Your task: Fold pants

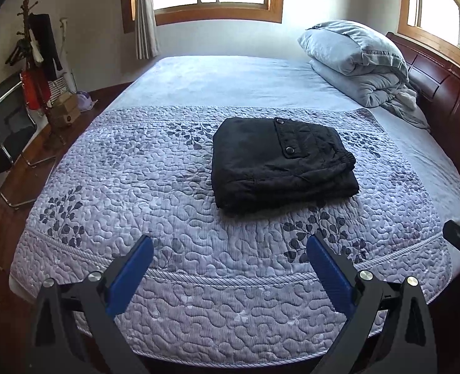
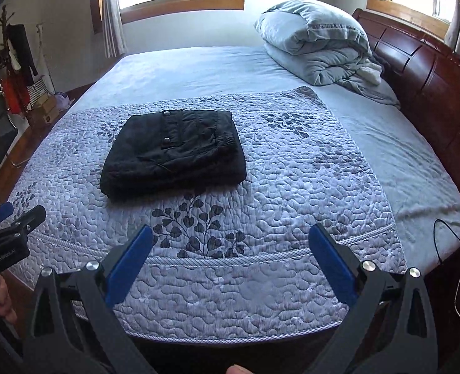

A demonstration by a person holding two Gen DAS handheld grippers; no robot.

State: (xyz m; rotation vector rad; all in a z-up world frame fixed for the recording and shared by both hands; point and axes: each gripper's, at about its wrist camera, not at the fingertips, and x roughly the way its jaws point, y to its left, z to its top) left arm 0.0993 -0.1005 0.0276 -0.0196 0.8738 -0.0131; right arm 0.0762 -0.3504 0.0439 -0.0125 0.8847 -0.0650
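Spanning the bed (image 1: 198,74), a quilted coverlet (image 1: 155,193) carries the black pants (image 1: 280,162), folded into a compact stack at its middle. Both grippers, left gripper (image 1: 230,249) and right gripper (image 2: 230,240), hover well short, fingers spread and empty; any last move should only square edges gently.

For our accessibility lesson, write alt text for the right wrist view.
Black pants lie folded in a neat rectangle on a quilted bedspread, clear of the open right gripper in the foreground. A bundled duvet sits near the wooden headboard.
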